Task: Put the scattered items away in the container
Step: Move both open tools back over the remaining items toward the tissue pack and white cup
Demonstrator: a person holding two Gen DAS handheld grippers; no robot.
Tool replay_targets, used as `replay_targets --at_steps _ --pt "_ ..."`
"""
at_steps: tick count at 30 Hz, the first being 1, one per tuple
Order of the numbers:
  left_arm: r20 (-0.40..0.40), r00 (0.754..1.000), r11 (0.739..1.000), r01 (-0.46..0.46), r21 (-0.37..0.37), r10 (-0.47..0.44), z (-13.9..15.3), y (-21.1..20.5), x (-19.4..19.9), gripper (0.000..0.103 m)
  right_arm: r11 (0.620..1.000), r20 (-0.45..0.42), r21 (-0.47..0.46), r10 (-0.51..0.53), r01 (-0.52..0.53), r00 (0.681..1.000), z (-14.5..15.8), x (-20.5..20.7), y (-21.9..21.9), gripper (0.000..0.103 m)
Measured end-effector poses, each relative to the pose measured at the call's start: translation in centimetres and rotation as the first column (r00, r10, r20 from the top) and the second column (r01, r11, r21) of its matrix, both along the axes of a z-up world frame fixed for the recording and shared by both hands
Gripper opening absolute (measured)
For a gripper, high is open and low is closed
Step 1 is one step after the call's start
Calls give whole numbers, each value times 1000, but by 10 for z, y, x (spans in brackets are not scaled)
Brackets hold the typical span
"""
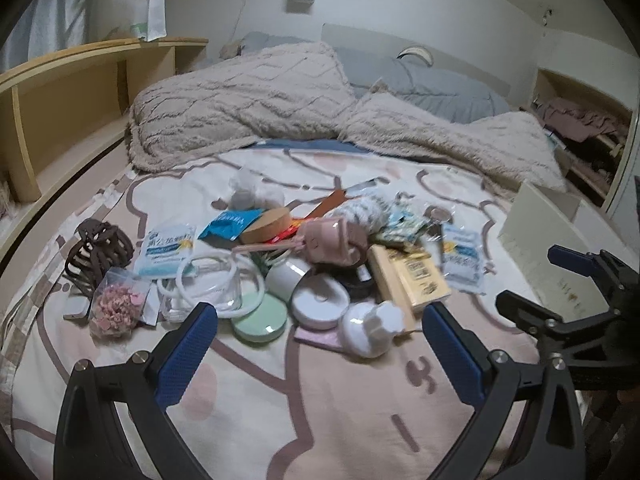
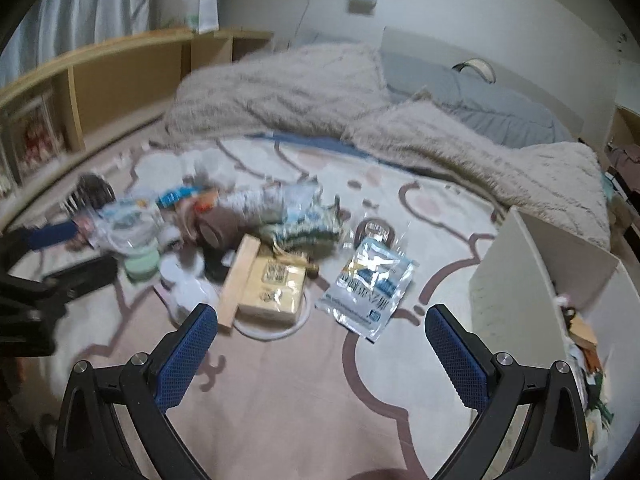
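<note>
A: Status on the pile point(image 1: 304, 264)?

B: Heaped mid-bed on the sheet point(image 1: 280, 400); hair claw point(image 1: 96, 254) at its left edge, foil pouch point(image 2: 366, 286) lying loose on the right. Container point(image 2: 516, 276) is far right, some bits already inside.

A: Grippers?

B: Left gripper point(image 1: 320, 340) spread wide, empty, aimed at the near jars. Right gripper point(image 2: 320, 344) also wide, empty, just short of the pouch. That's probably its next pick, being nearest the box.

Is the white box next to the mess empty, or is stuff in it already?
Not empty. The right wrist view looks over the white box's wall and shows a few small items already inside.
</note>
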State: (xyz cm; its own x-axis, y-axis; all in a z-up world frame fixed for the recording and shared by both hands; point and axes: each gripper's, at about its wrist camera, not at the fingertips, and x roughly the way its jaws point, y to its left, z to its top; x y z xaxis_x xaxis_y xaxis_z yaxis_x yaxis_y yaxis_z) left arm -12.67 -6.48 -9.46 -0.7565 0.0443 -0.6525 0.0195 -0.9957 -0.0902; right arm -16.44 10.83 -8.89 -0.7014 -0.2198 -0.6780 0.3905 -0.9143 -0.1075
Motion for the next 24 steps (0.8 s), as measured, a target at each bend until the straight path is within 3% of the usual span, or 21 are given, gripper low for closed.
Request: replay_targets --at_steps 8,19,24 --pt "81 997 998 -14 -68 20 -27 -2 -10 103 994 121 110 -20 7 992 -54 -37 -11 103" --pt "232 973 996 37 -81 -17 -73 11 -23 103 996 201 81 -43 28 979 -77 -67 -11 103" --pt "247 969 994 42 -101 -16 -79 16 -21 103 998 232 33 -57 50 971 -79 -64 -1 103"
